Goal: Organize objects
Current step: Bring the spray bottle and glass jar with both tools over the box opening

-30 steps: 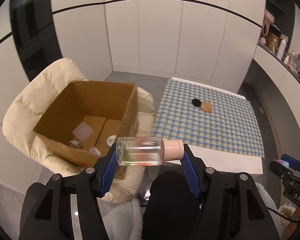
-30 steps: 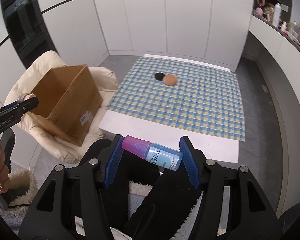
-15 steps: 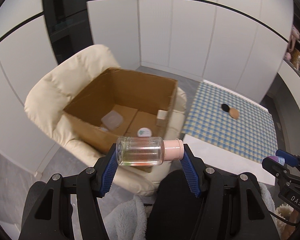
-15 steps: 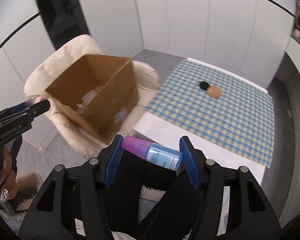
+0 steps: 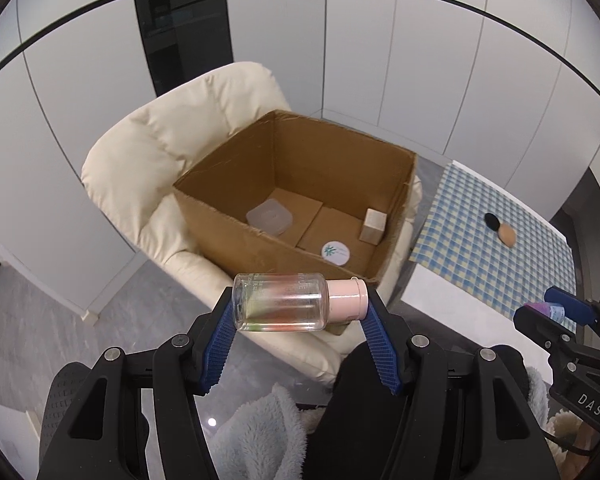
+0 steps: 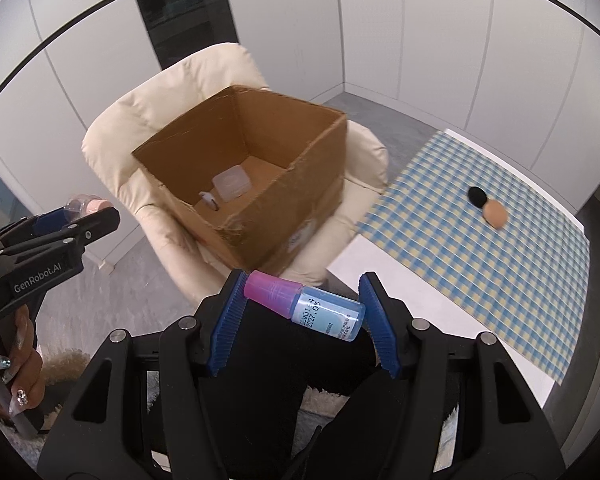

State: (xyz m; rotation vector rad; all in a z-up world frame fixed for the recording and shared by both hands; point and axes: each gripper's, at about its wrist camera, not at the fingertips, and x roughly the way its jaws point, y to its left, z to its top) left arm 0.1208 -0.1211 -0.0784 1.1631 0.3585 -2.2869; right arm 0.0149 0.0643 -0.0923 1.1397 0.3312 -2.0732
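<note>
Box (image 5: 284, 184) now nearer; blue bottle (image 6: 328, 312) "2027.05"

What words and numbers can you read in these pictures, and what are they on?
"GenRobot.AI": side of the left tool.
"DAS": body of the right tool.
"2027.05": label of the blue bottle; its other print is too small.
Clear bottle: faint letters, unreadable.
Round white lid in the cardboard box: print too blurred.
</note>
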